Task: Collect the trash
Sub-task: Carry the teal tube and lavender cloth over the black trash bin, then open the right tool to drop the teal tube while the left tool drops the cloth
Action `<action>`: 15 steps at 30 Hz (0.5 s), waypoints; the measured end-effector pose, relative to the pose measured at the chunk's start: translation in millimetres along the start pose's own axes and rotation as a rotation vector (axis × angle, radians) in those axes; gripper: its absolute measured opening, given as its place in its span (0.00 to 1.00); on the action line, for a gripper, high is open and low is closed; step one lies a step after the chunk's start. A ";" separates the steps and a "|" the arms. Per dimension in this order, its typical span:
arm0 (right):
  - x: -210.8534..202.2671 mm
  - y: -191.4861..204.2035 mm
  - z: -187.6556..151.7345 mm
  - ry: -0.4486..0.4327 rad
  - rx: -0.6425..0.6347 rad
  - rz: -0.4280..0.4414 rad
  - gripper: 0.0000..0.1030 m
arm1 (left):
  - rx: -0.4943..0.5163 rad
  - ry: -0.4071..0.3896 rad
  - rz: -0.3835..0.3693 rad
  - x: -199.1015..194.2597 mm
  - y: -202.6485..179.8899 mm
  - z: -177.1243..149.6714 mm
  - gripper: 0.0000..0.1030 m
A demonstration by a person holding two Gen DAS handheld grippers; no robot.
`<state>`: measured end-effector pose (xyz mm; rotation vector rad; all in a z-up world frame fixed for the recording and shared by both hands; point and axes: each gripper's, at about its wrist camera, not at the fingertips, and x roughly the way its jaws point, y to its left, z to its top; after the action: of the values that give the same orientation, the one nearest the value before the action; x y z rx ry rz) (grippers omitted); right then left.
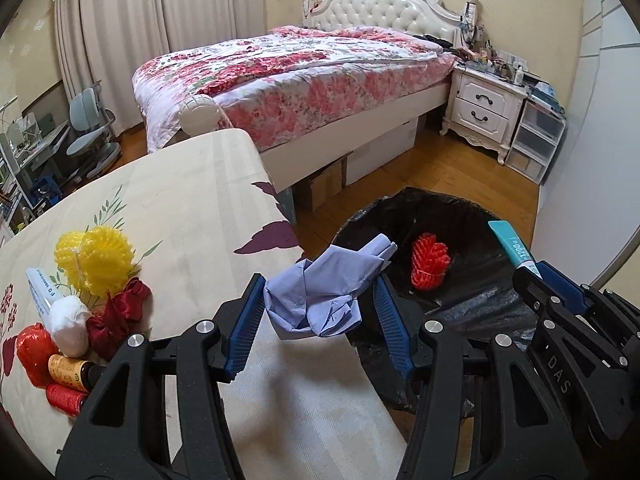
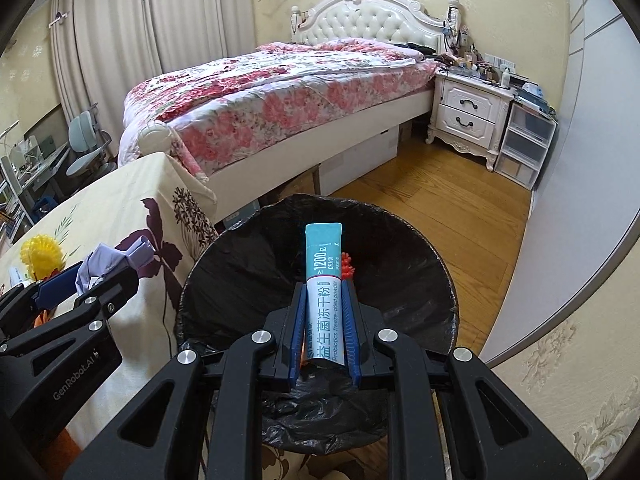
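Bedroom scene, flowery worktop (image 1: 192, 200) beside a black-lined trash bin (image 2: 224, 280). Left tongs (image 1: 320, 300) clamp a crumpled lavender paper wad (image 1: 320, 296) at the worktop's edge by the bin's rim. Right tongs (image 2: 325, 320) pinch a teal probiotics sachet (image 2: 324, 280) over the bin, where a red foam net (image 1: 430, 266) lies.

You're getting soft, even daylight filtering through the curtains (image 1: 116, 32); no hard shadows. Fisheye is bending the edges and vignetting the corners black. Glare is showing on the black bin liner (image 2: 224, 280). Focus is holding sharp.
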<state>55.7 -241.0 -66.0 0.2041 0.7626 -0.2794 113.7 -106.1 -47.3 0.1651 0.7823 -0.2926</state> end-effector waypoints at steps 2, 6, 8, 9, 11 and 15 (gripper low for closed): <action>3.4 -2.2 0.2 0.004 0.002 -0.003 0.18 | 0.005 0.001 -0.001 1.3 -2.7 -0.5 0.52; 8.2 -6.2 -0.5 0.012 0.009 -0.009 0.18 | 0.015 0.007 -0.004 5.7 -9.0 1.8 0.52; 9.5 -8.0 -1.1 0.015 0.013 -0.012 0.18 | 0.020 0.010 -0.005 7.7 -11.2 2.1 0.52; 10.1 -8.1 -1.5 0.017 0.014 -0.013 0.18 | 0.021 0.012 -0.005 8.3 -11.7 2.5 0.52; 10.9 -9.4 -1.7 0.020 0.016 -0.014 0.18 | 0.024 0.015 -0.007 10.1 -13.0 2.9 0.52; 11.4 -10.9 -1.5 0.013 0.023 -0.018 0.24 | 0.026 0.012 -0.008 10.6 -12.5 4.4 0.55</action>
<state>59.1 -252.8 -75.9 0.2212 0.7750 -0.3043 119.8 -121.1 -52.2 0.1886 0.7910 -0.3096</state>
